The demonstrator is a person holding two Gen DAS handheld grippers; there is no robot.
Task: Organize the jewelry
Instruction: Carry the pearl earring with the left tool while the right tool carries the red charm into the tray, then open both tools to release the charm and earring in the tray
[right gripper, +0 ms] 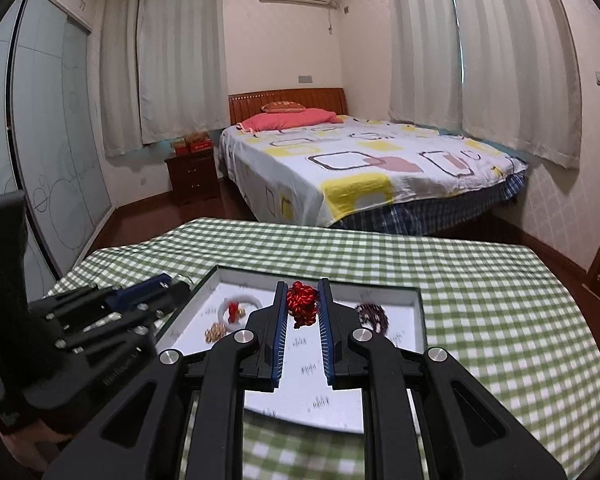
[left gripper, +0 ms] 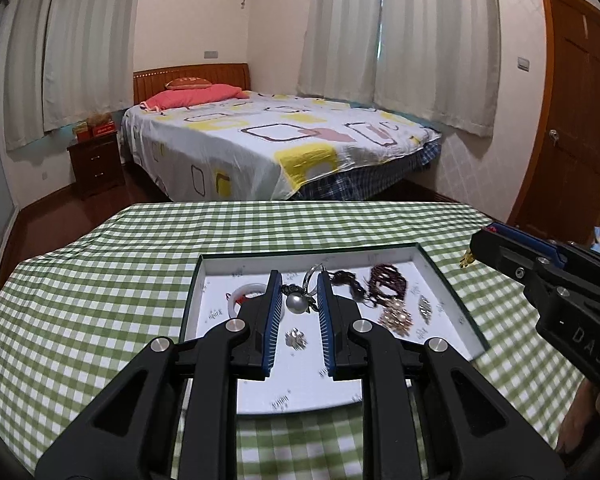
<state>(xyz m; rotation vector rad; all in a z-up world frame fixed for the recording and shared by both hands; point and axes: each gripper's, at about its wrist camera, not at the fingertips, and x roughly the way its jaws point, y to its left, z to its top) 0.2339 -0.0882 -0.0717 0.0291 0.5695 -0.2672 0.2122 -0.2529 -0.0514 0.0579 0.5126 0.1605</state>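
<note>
A shallow white tray (left gripper: 452, 300) with a dark rim lies on the green checked tablecloth. In it are a white bangle (left gripper: 242, 294), a dark bead necklace (left gripper: 384, 280), a gold-and-pearl piece (left gripper: 396, 316) and a small silver brooch (left gripper: 296, 338). My left gripper (left gripper: 298, 278) holds a pearl brooch (left gripper: 296, 302) between its fingers above the tray. My right gripper (right gripper: 302, 286) is shut on a red beaded ornament (right gripper: 302, 304) over the tray (right gripper: 418, 312). The right gripper also shows in the left wrist view (left gripper: 474, 246).
The checked tablecloth (left gripper: 100, 300) covers the table around the tray. Beyond the far edge stand a bed (left gripper: 268, 140), a dark nightstand (left gripper: 96, 164), curtains and a wooden door (left gripper: 572, 128).
</note>
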